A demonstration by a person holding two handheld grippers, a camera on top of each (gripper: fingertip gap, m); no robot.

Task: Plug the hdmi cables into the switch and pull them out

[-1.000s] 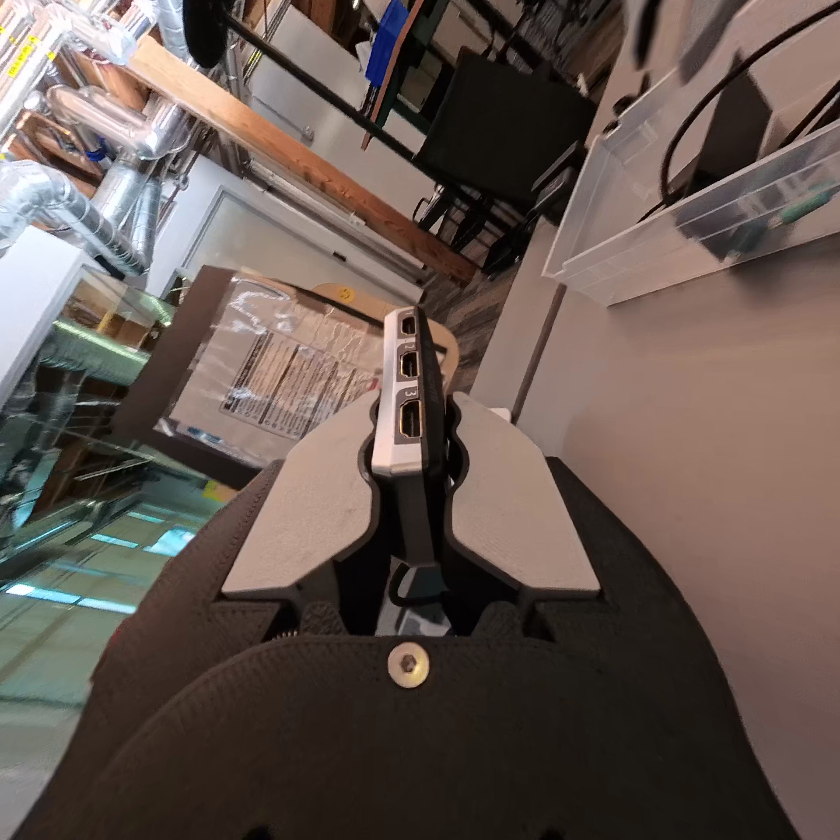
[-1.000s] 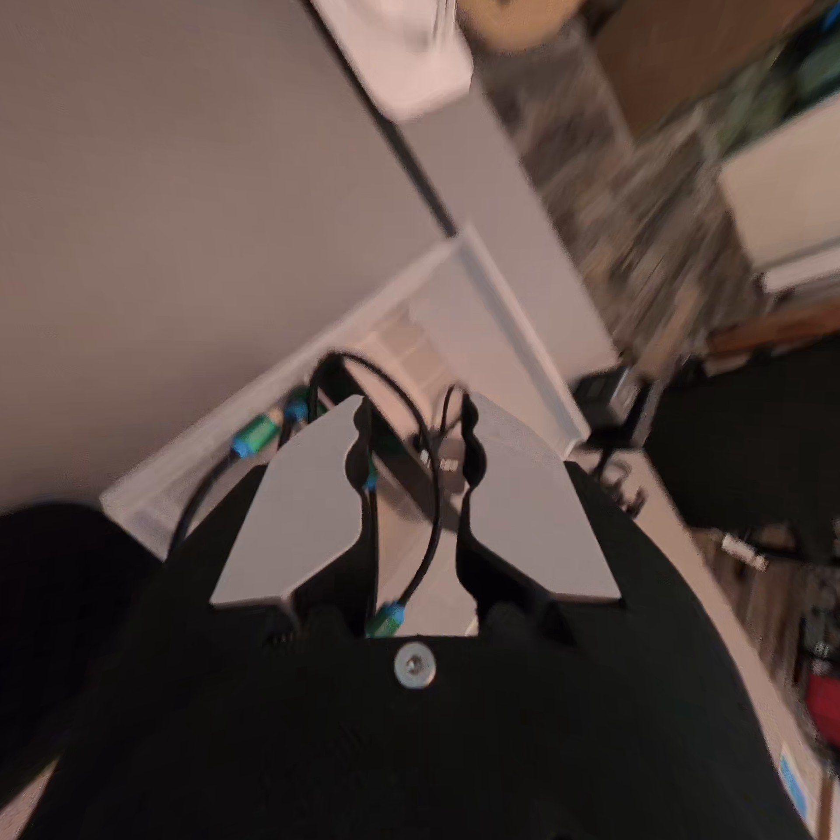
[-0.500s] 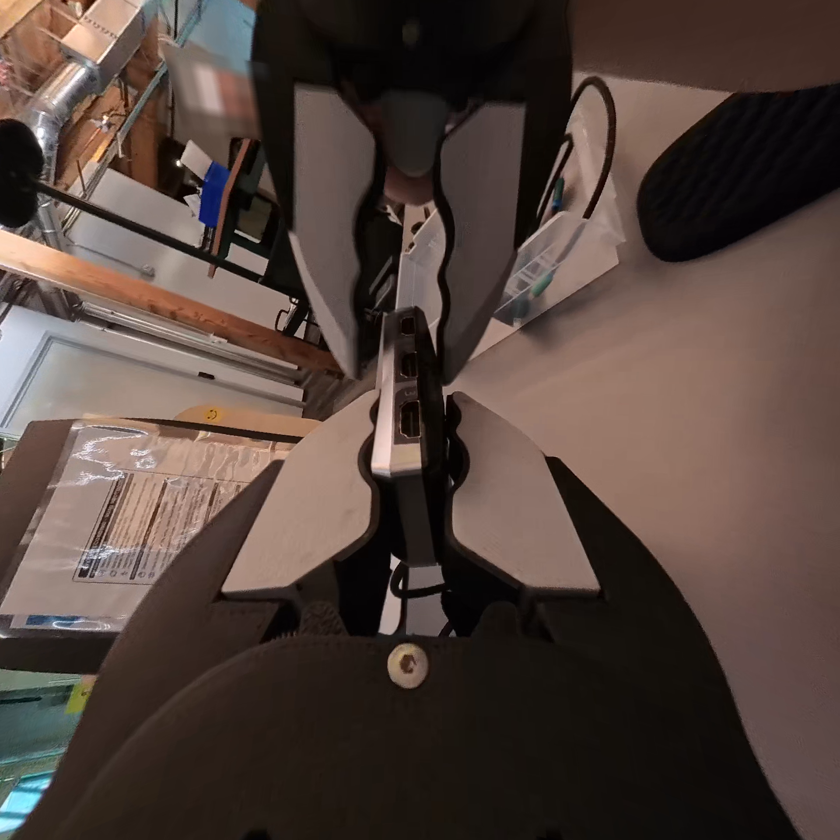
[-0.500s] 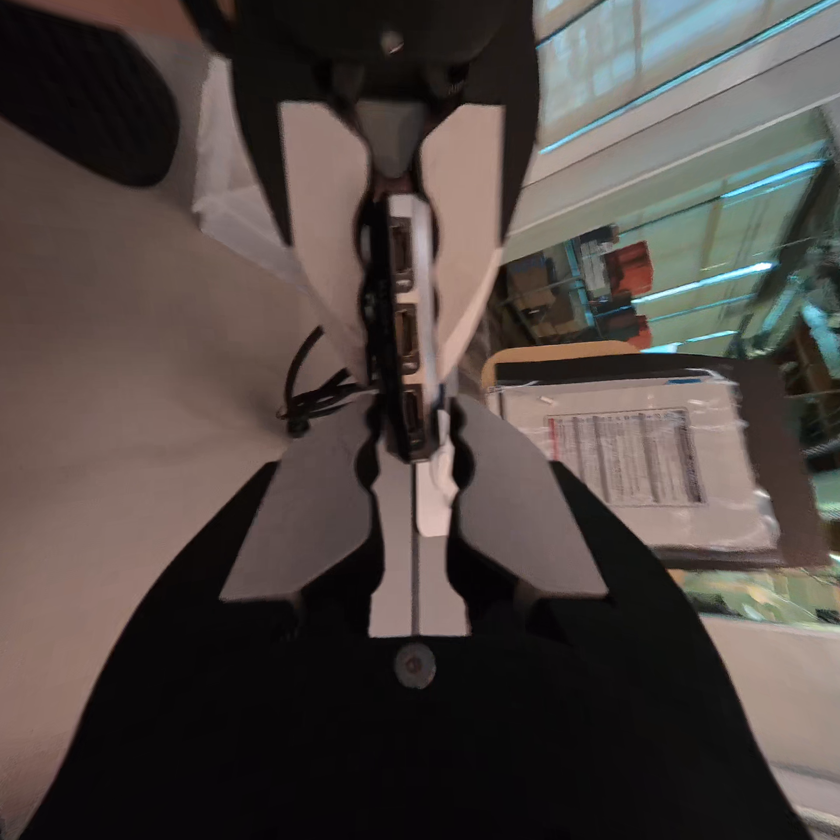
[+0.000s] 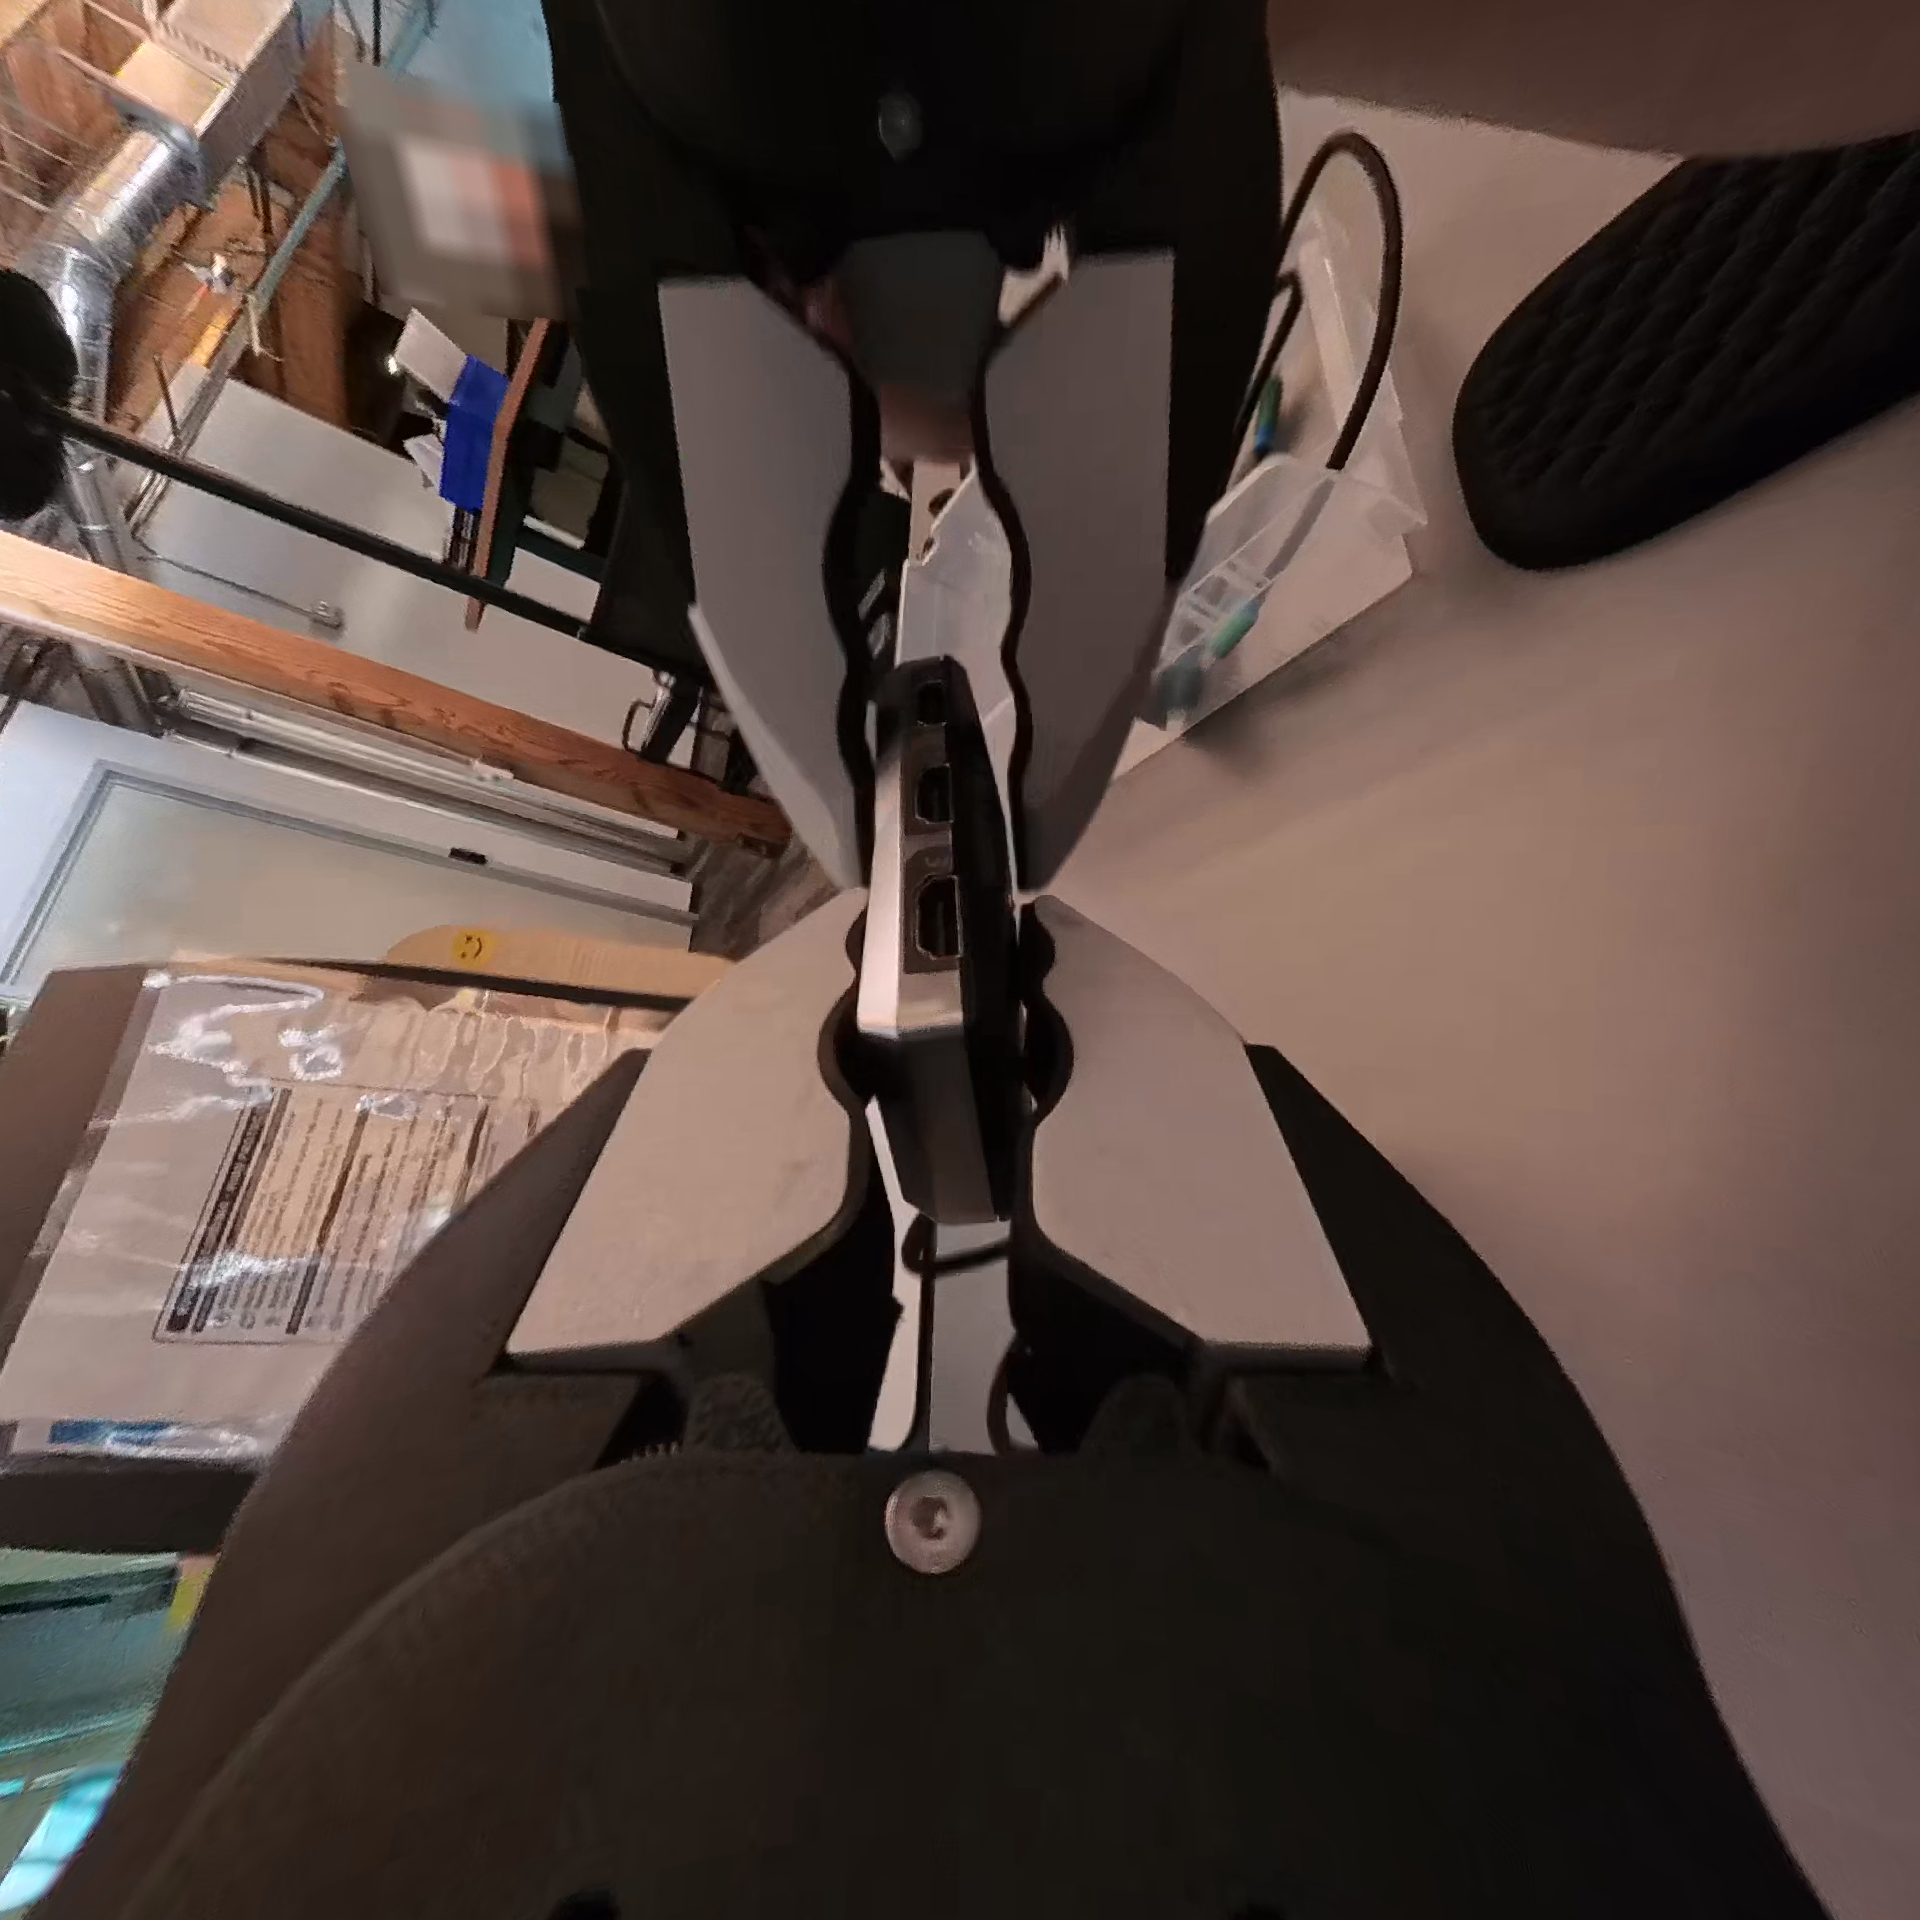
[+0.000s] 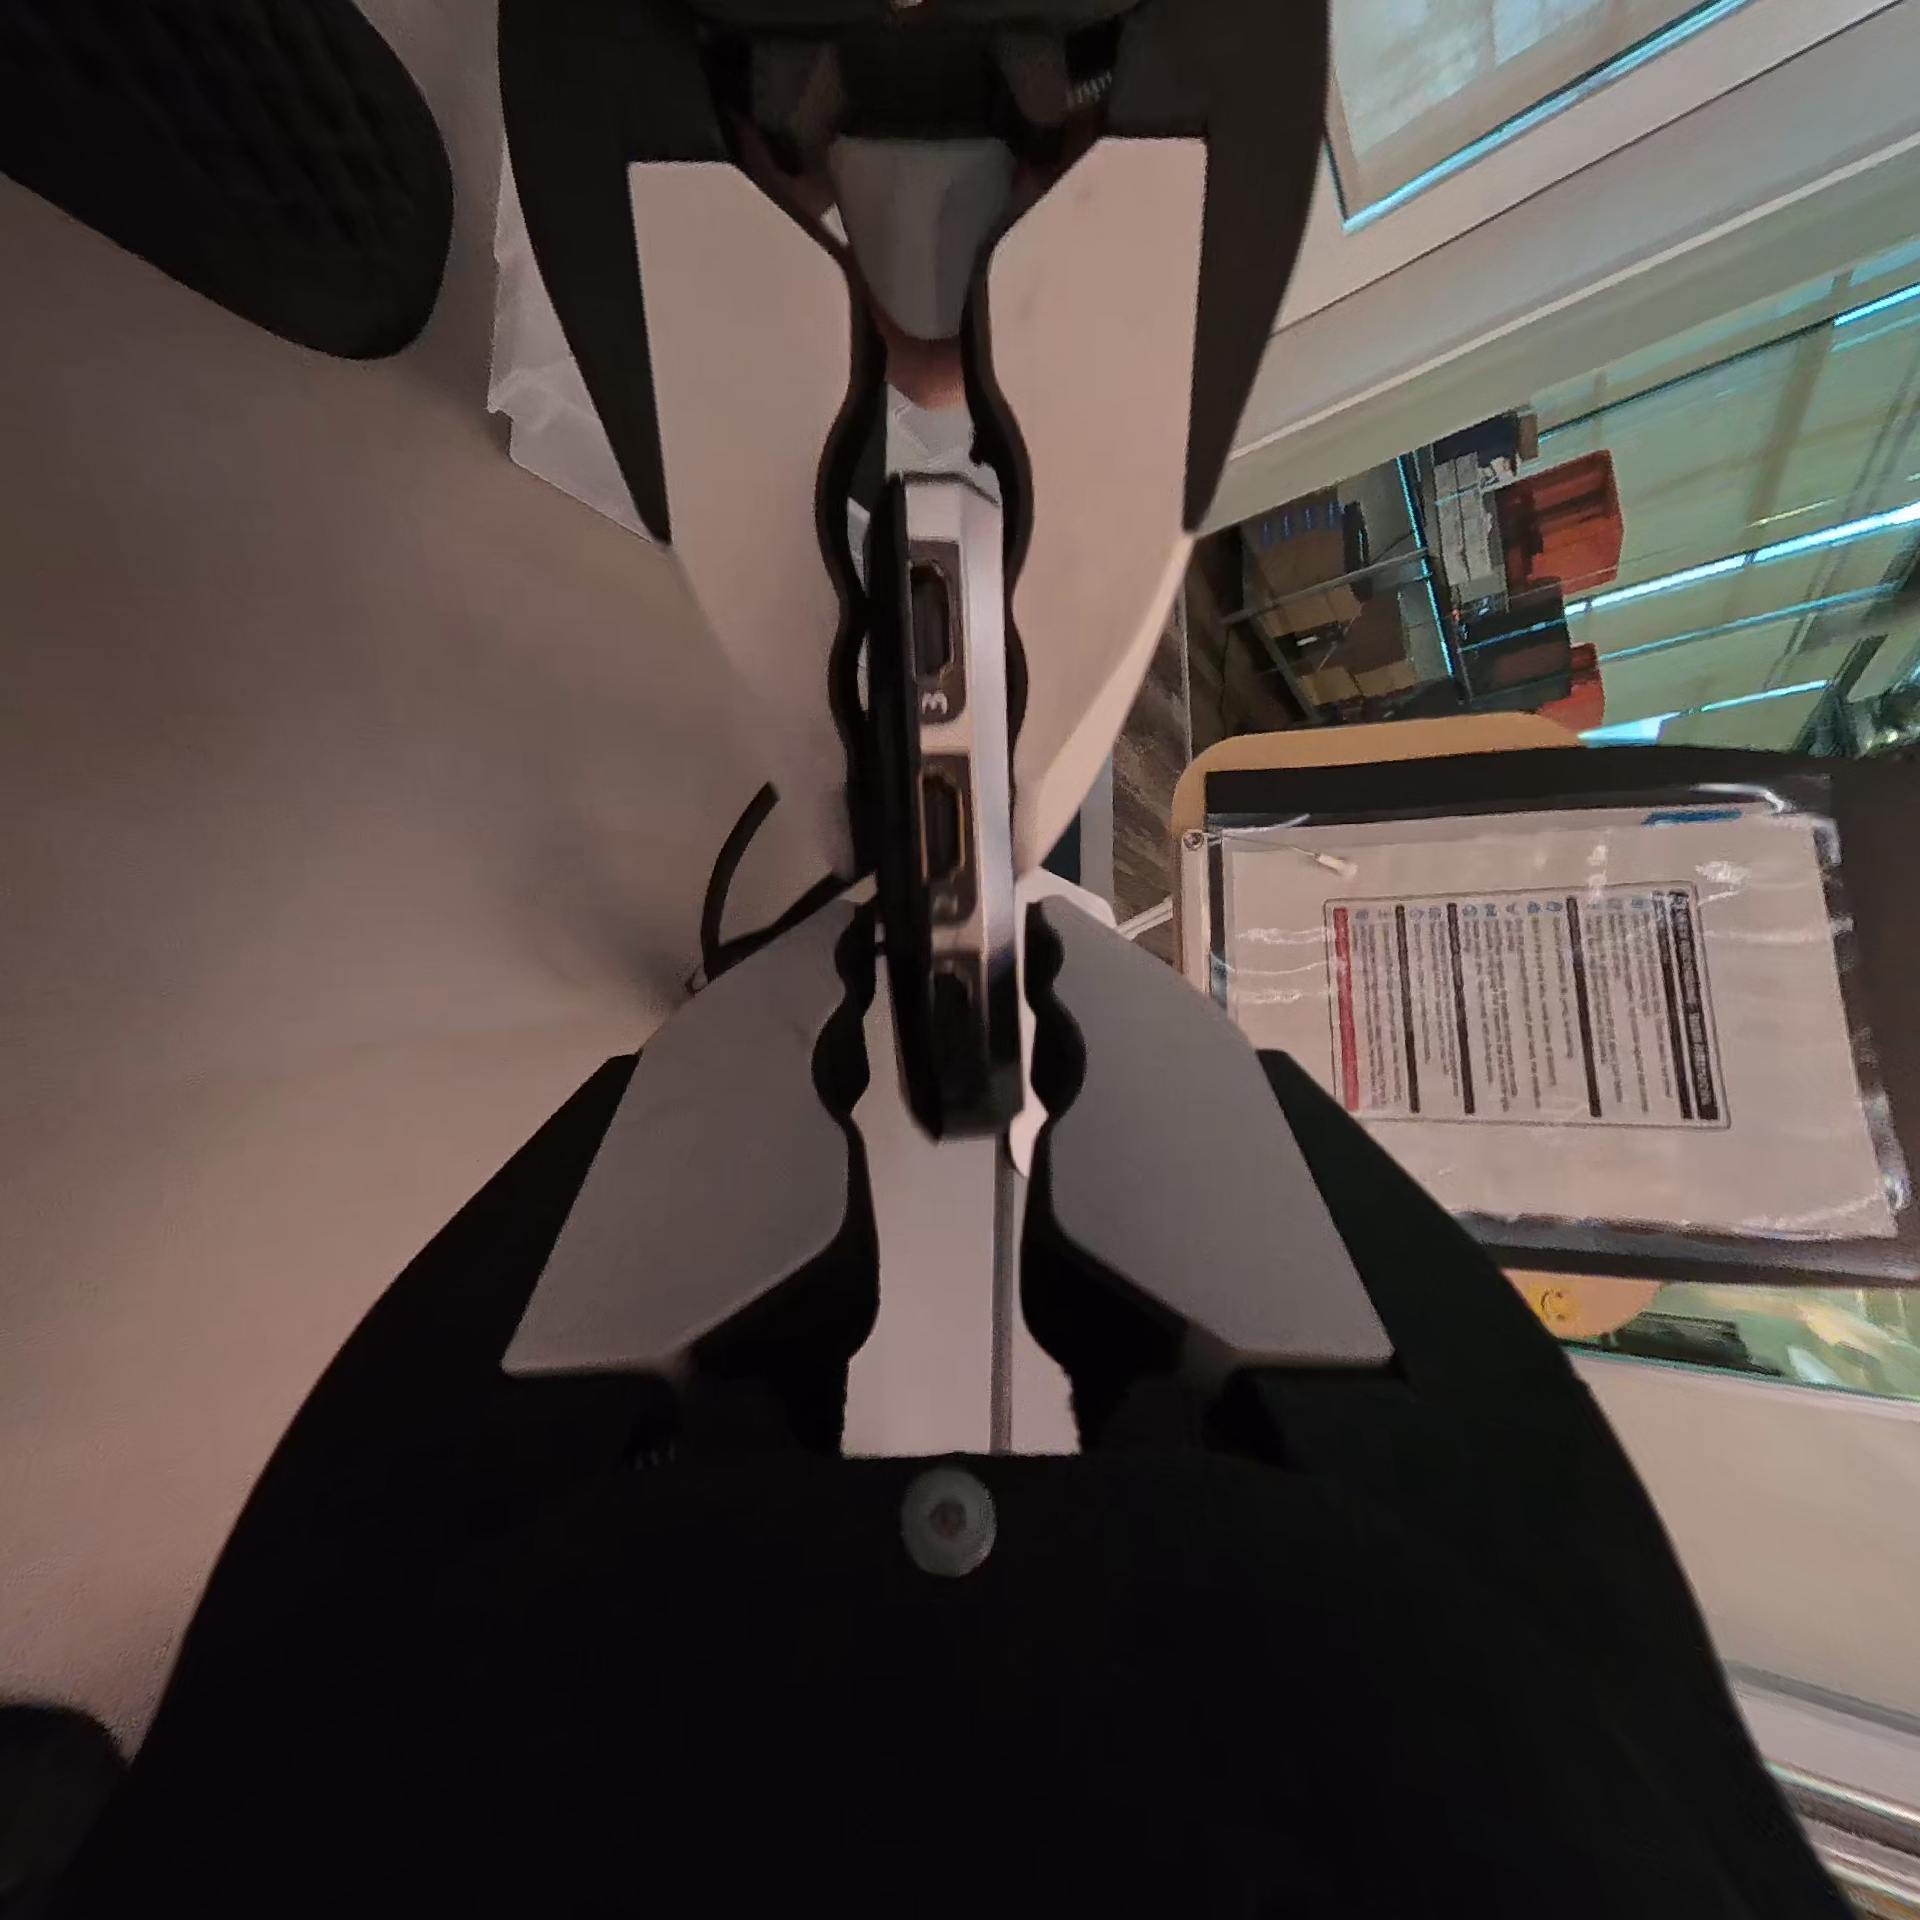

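Since half a second ago right claw (image 6: 943,914) slides further over switch (image 5: 935,935), mid-frame | left claw (image 5: 940,909) clamps its near end | right fingers (image 6: 686,1153) narrow, not touching | I judge handover; ports empty, cables in bin (image 5: 1309,540) upper right

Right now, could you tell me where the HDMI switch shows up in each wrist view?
Left wrist view: the switch stands edge-on at centre, its near end between this gripper's fingers.
Right wrist view: the switch is again central, running up to the opposite gripper.
Shared landmark: the plastic-wrapped board, lower left versus right.
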